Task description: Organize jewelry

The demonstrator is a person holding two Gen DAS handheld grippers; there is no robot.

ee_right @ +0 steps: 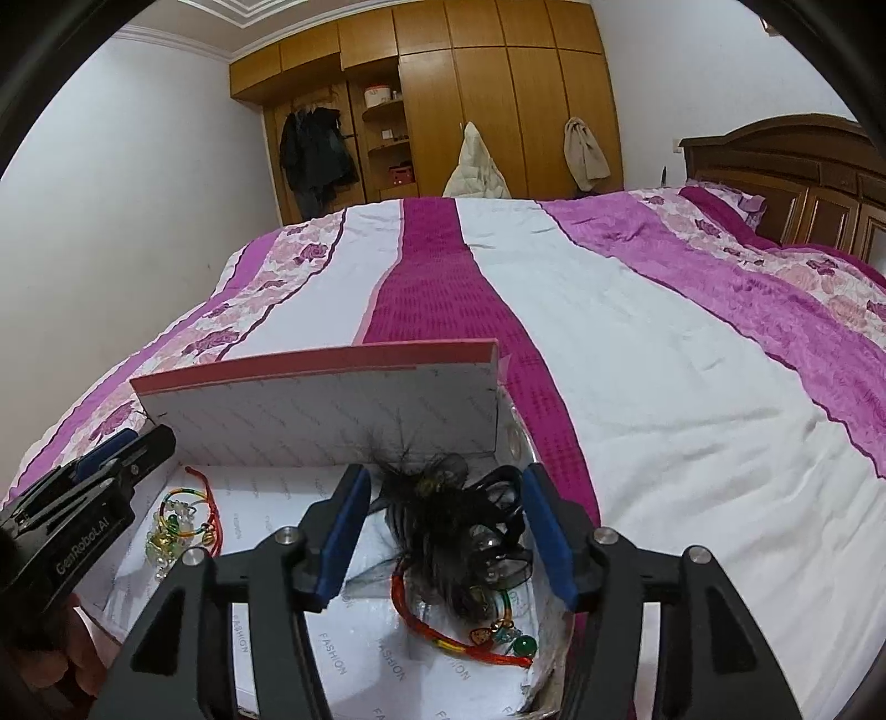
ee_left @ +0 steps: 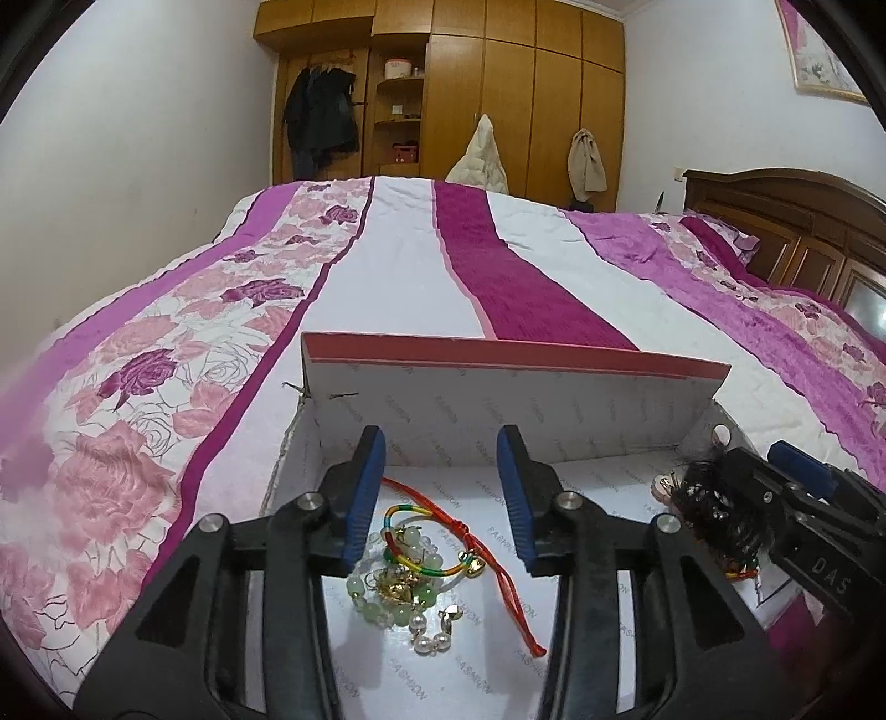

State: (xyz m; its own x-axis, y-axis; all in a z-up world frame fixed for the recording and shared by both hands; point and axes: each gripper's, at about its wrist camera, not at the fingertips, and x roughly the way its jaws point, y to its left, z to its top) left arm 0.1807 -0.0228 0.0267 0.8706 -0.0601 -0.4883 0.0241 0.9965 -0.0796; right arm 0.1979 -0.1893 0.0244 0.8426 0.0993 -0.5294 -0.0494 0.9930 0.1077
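Jaws on both grippers stand wide, holding nothing. Left gripper (ee_left: 443, 498) hangs over the beaded bracelets (ee_left: 412, 581) at the left of the open box (ee_left: 498, 360) on the bed (ee_left: 554, 232); right gripper (ee_right: 443, 531) straddles the black feather hairpiece (ee_right: 443, 520). Each should probably close on one strand only, low, to avoid lifting tangles.

Home bedroom, bed (ee_left: 554, 288) under pink and white floral quilt, dark wooden headboard (ee_right: 786, 166), tall wooden wardrobe (ee_right: 498, 99) with coats (ee_left: 318, 119) hanging, framed picture (ee_left: 814, 50) on white wall
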